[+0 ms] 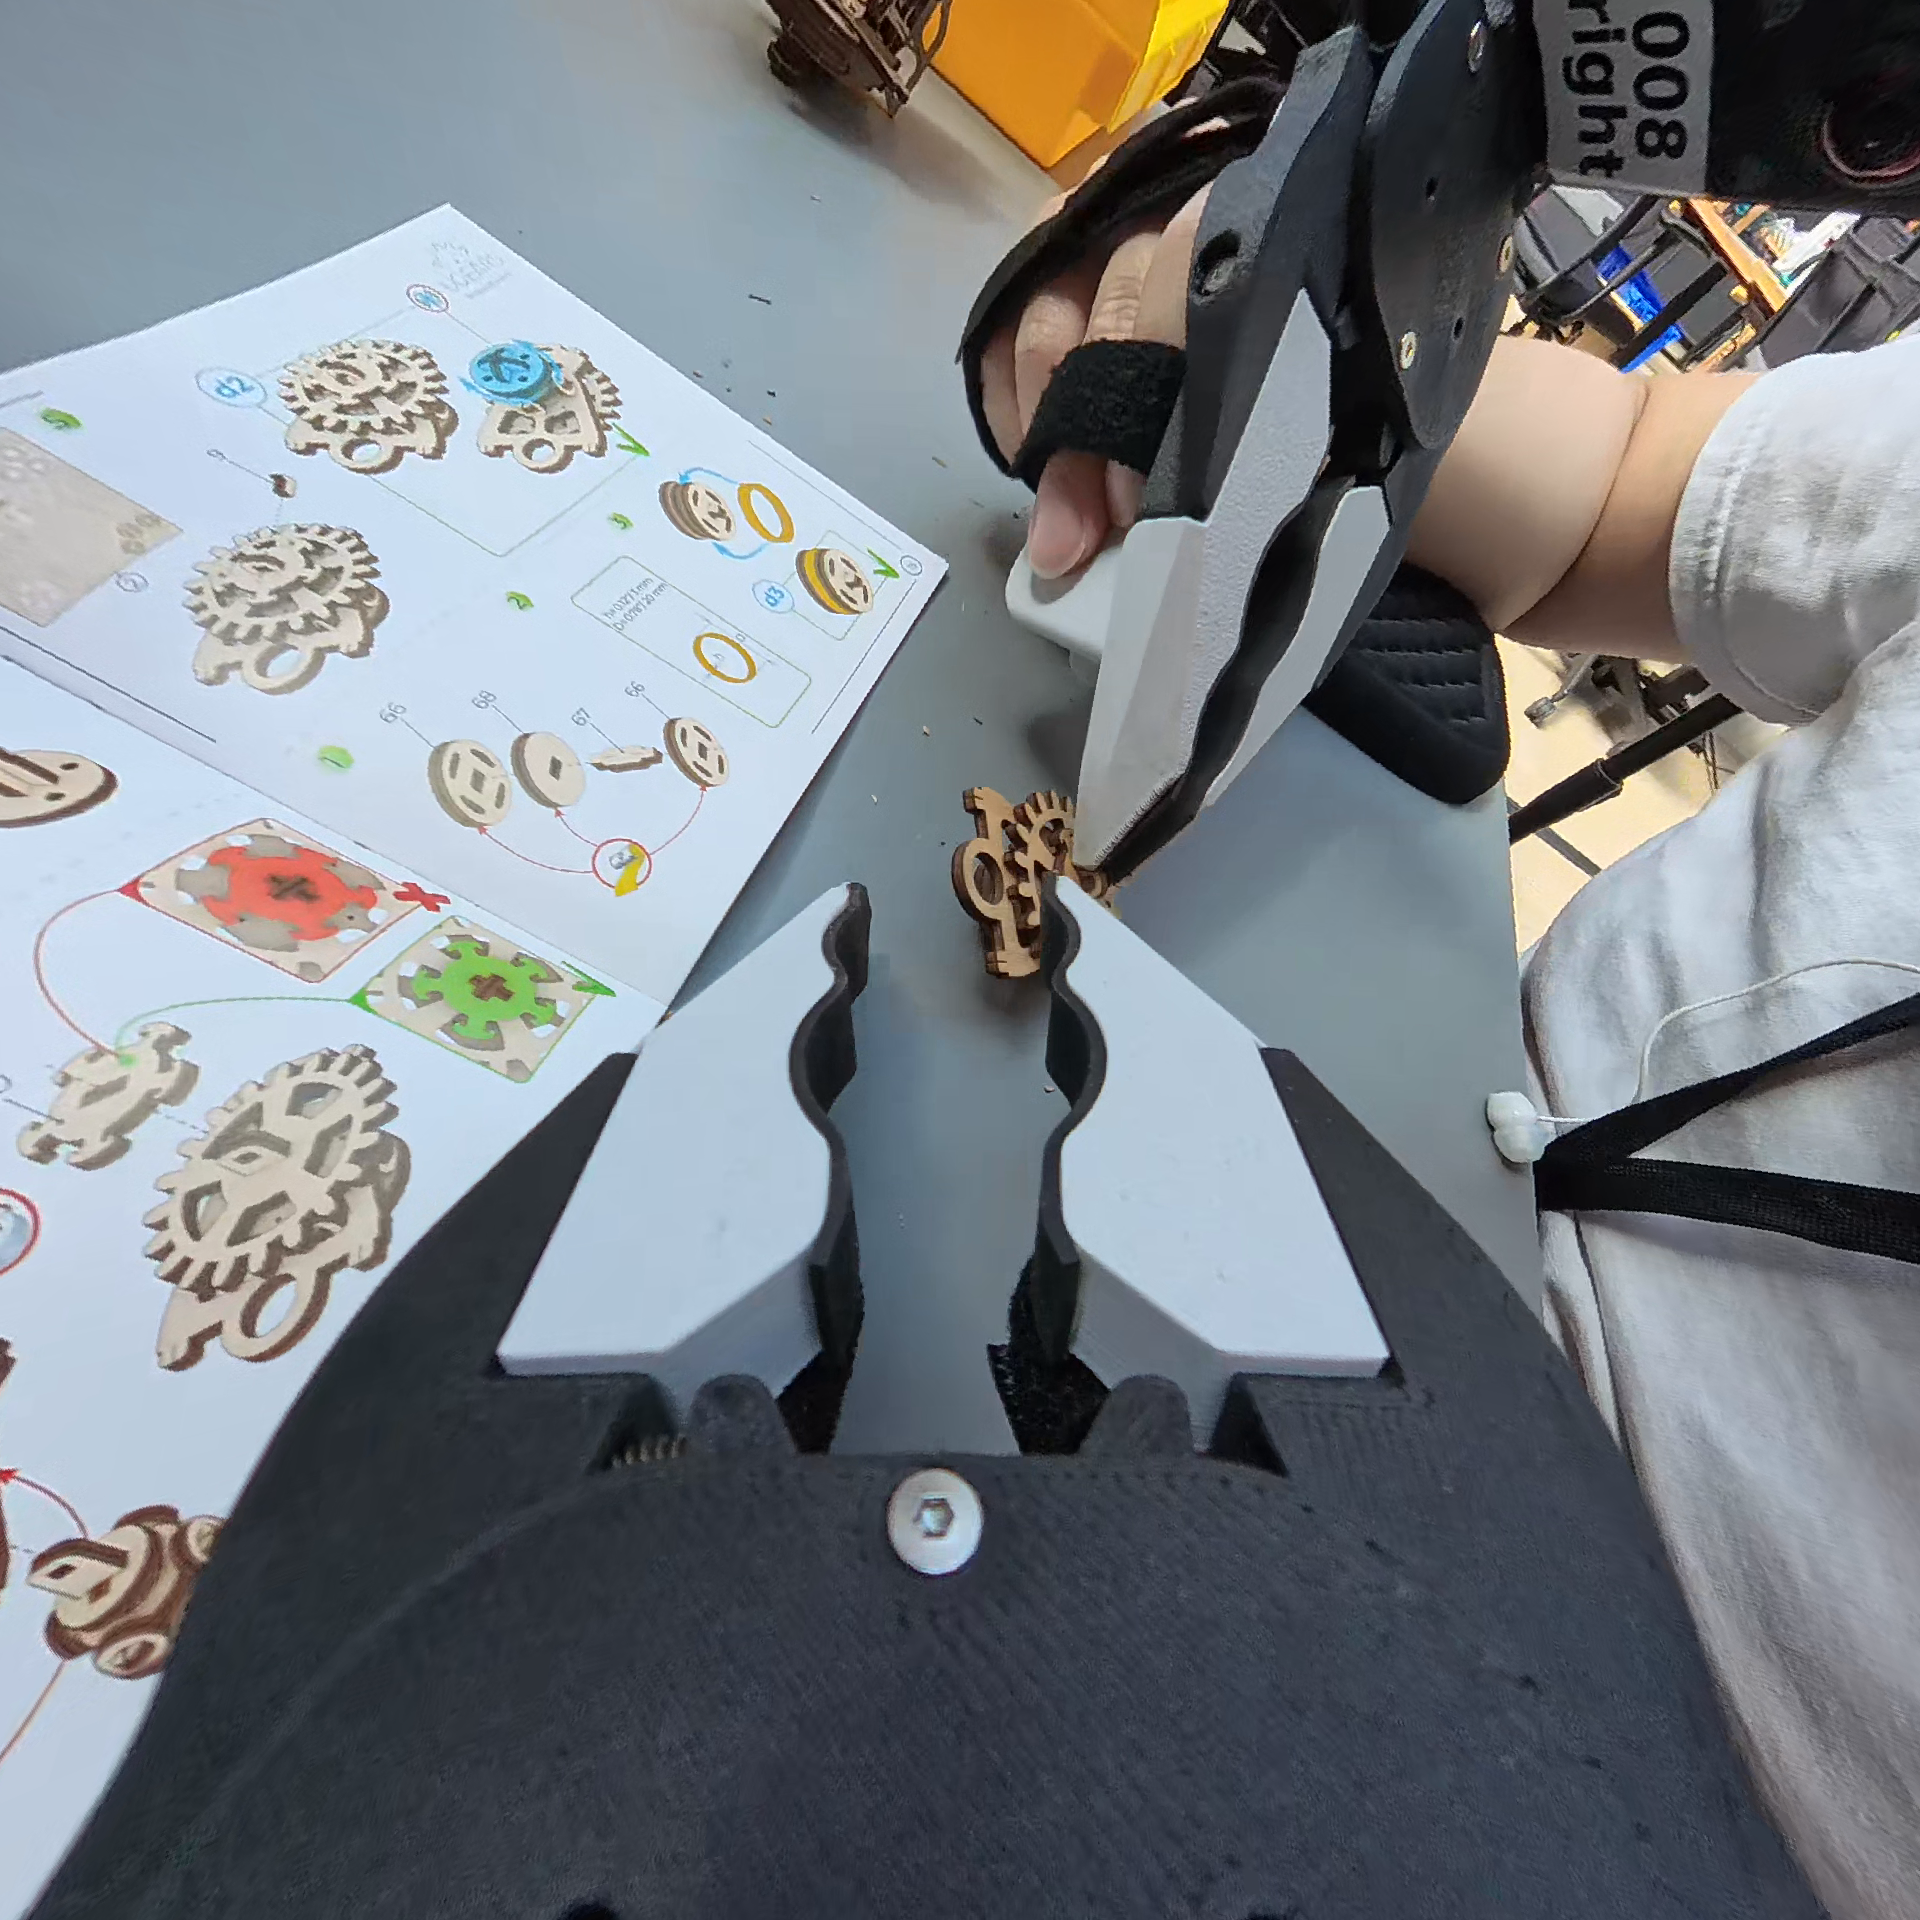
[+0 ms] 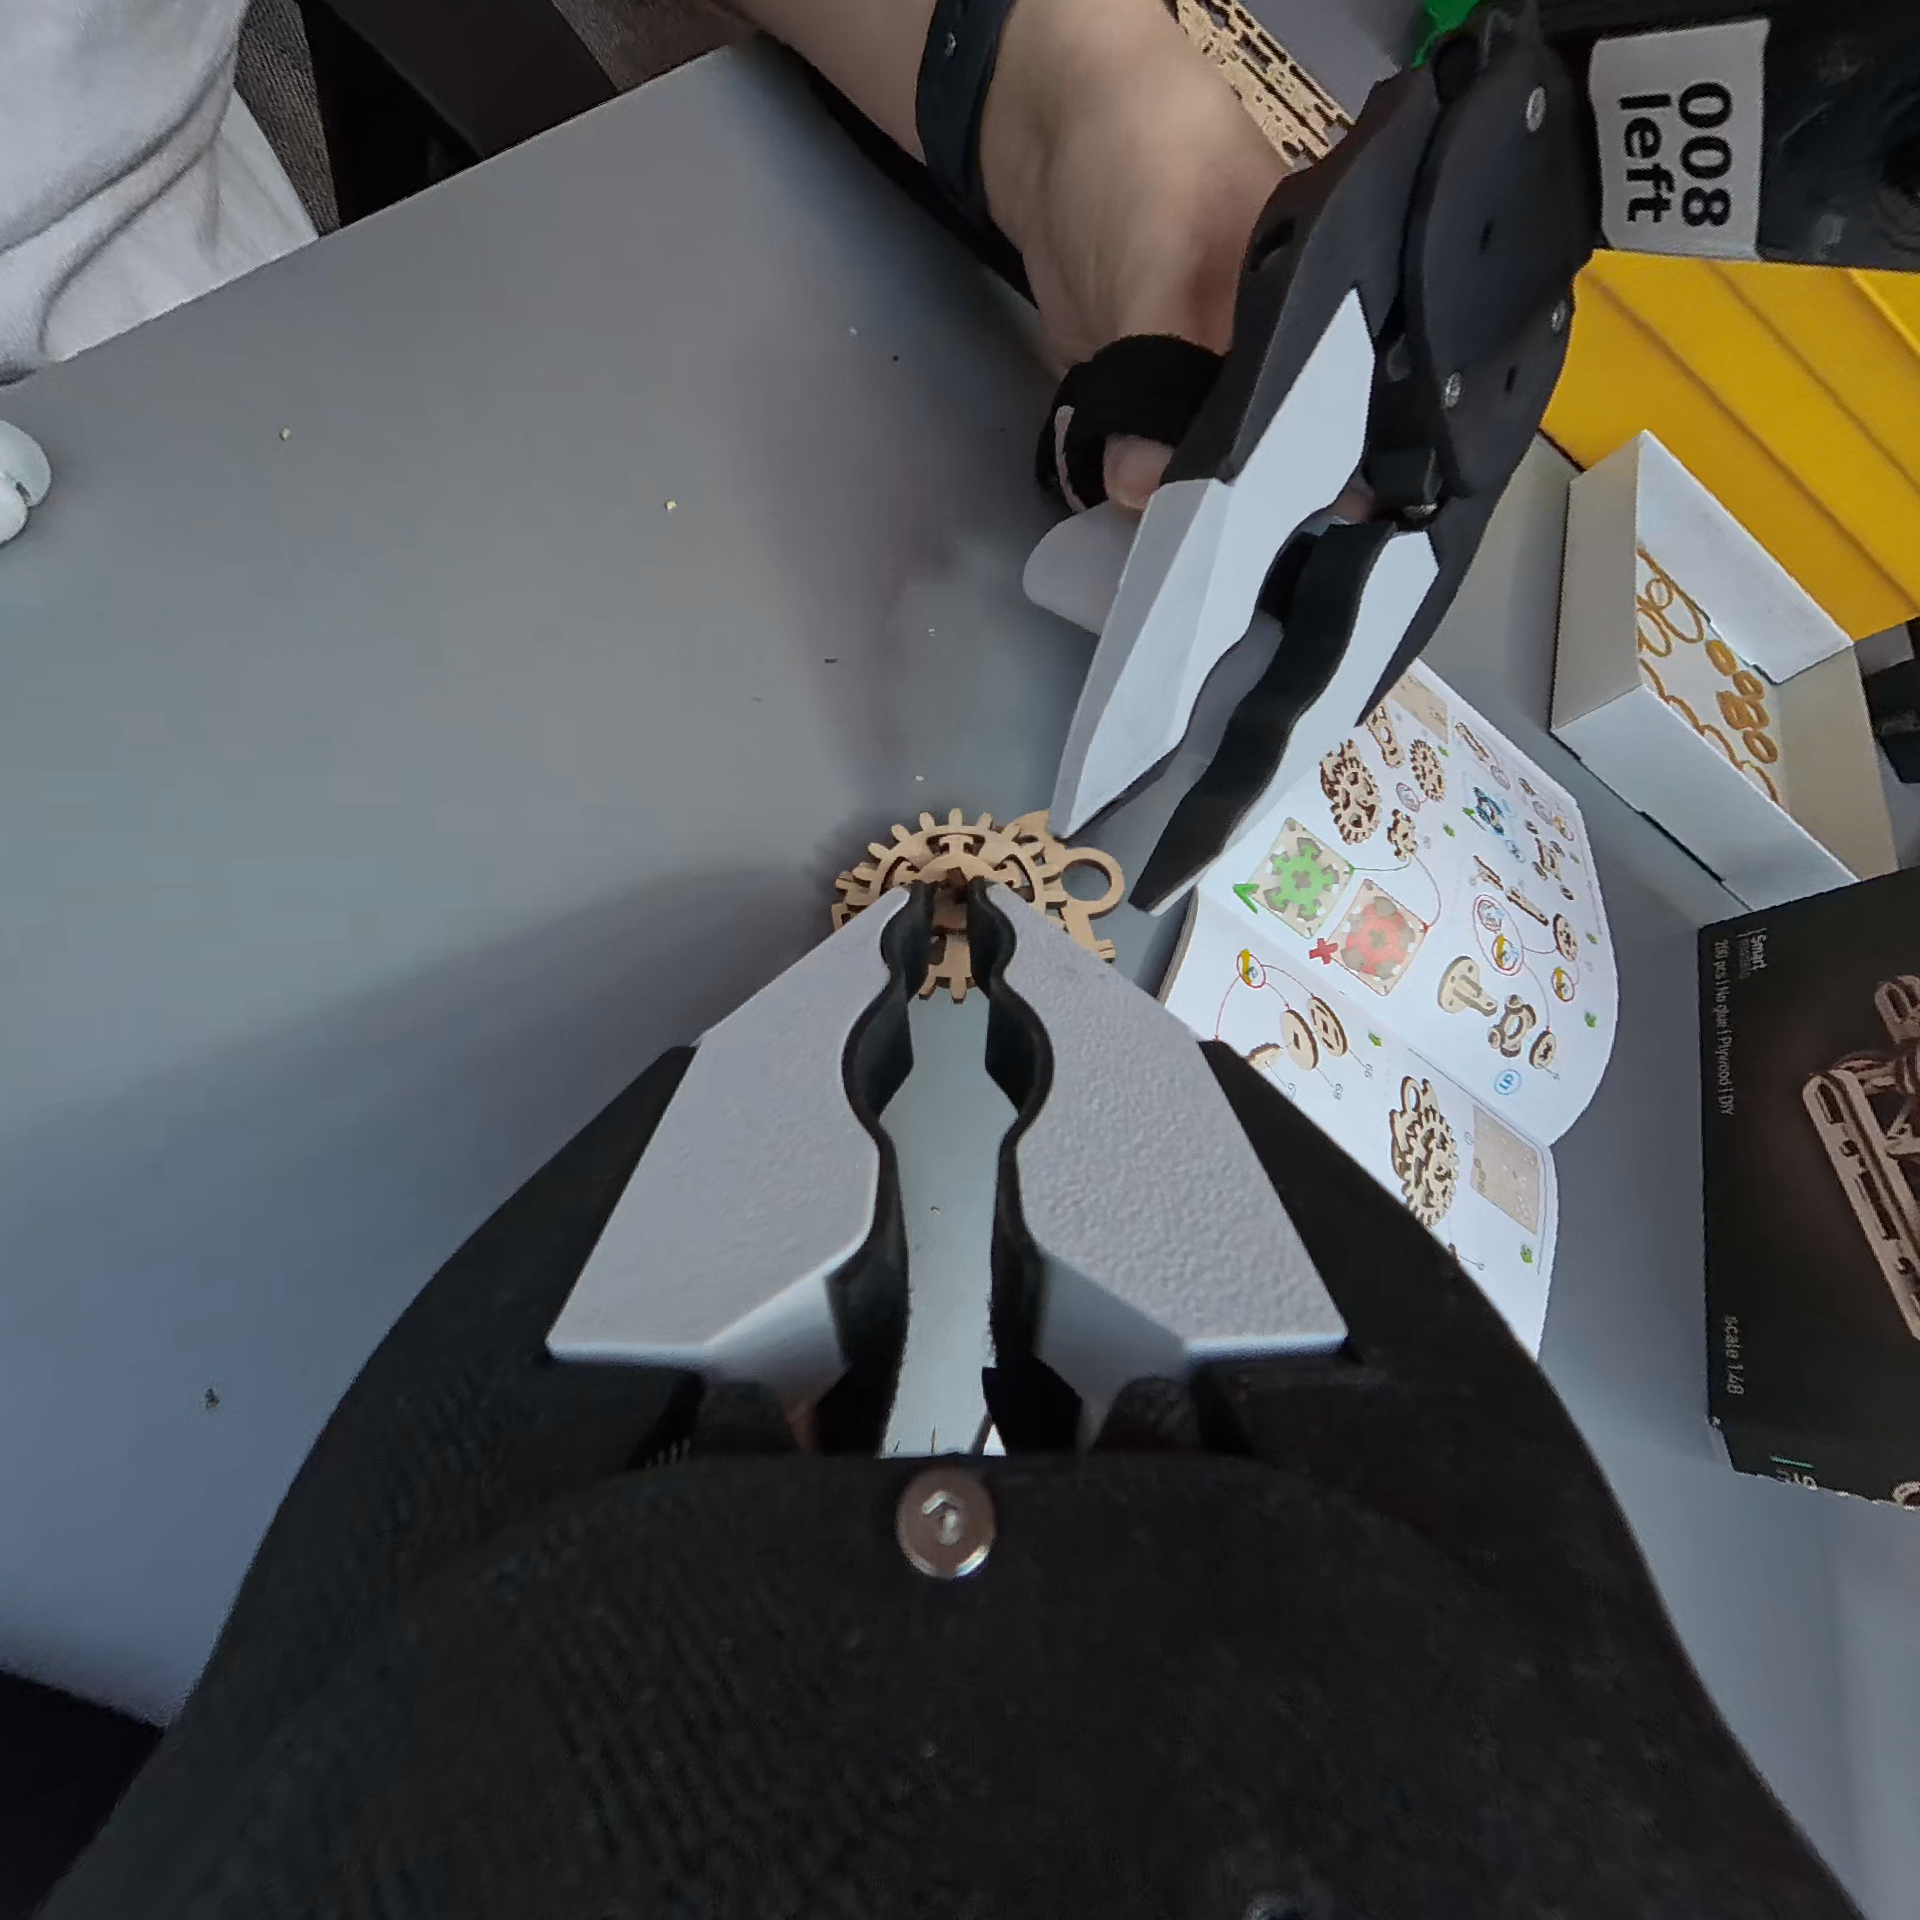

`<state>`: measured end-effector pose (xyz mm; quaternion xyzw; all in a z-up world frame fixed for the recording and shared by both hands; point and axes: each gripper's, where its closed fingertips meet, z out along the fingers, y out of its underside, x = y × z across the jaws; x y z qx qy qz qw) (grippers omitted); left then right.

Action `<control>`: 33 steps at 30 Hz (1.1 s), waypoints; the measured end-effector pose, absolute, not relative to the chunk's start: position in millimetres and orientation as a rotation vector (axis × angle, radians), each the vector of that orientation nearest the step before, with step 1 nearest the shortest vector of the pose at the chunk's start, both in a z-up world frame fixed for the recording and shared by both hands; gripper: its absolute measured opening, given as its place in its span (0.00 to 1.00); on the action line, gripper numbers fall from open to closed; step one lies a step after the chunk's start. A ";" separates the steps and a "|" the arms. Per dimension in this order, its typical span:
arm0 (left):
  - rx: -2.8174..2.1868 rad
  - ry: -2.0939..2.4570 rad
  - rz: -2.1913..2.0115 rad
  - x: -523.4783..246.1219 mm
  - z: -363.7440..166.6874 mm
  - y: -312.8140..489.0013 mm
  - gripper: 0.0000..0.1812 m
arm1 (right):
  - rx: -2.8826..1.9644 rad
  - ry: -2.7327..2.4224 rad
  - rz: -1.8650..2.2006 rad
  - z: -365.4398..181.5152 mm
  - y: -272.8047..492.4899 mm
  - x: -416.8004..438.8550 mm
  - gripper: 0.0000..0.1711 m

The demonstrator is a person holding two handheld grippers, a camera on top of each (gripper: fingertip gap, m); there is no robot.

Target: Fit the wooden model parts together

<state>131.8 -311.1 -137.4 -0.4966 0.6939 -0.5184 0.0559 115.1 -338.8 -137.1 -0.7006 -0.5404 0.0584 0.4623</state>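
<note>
A small wooden gear assembly (image 1: pixel 1003 888) with a ring-shaped tab is held just over the grey table (image 1: pixel 727 156) near its edge. My right gripper (image 2: pixel 943 902) is shut on the small hub at the middle of the gear assembly (image 2: pixel 1081 883); in the left wrist view the right gripper (image 1: pixel 1096 857) comes down from the upper right. My left gripper (image 1: pixel 951 902) is open and empty, its right fingertip (image 1: pixel 1070 914) right beside the gear. In the right wrist view the left gripper (image 2: pixel 1112 857) hovers open just right of the gear.
An open instruction booklet (image 1: pixel 416 623) lies left of the gear; it also shows in the right wrist view (image 2: pixel 1455 935). A yellow bin (image 2: pixel 1714 364), a white box of wooden parts (image 2: pixel 1704 675) and a black kit box (image 2: pixel 1818 1195) stand beyond. The table edge (image 1: pixel 1501 1039) is close. The grippers are tip to tip, or close to it.
</note>
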 end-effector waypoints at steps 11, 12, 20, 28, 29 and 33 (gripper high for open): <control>-1.777 2.029 -1.693 125.7 -145.2 -314.8 0.07 | -1.802 -1.136 0.177 -130.2 -329.3 129.6 0.08; -1.801 1.996 -1.691 126.3 -145.4 -312.1 0.07 | -1.845 -1.088 0.210 -129.4 -329.7 129.5 0.07; -1.945 1.822 -1.728 131.7 -146.1 -302.2 0.06 | -2.064 -0.738 0.170 -127.0 -324.8 128.2 0.08; -1.926 1.801 -1.721 133.7 -143.8 -301.9 0.06 | -2.064 -0.731 0.060 -135.4 -316.4 132.4 0.02; -1.905 1.802 -1.722 133.6 -141.8 -301.2 0.05 | -2.058 -0.736 0.042 -135.3 -316.0 134.6 0.02; -1.608 1.899 -1.636 132.3 -125.1 -296.7 0.13 | -2.044 -0.755 0.095 -135.6 -319.1 138.3 0.02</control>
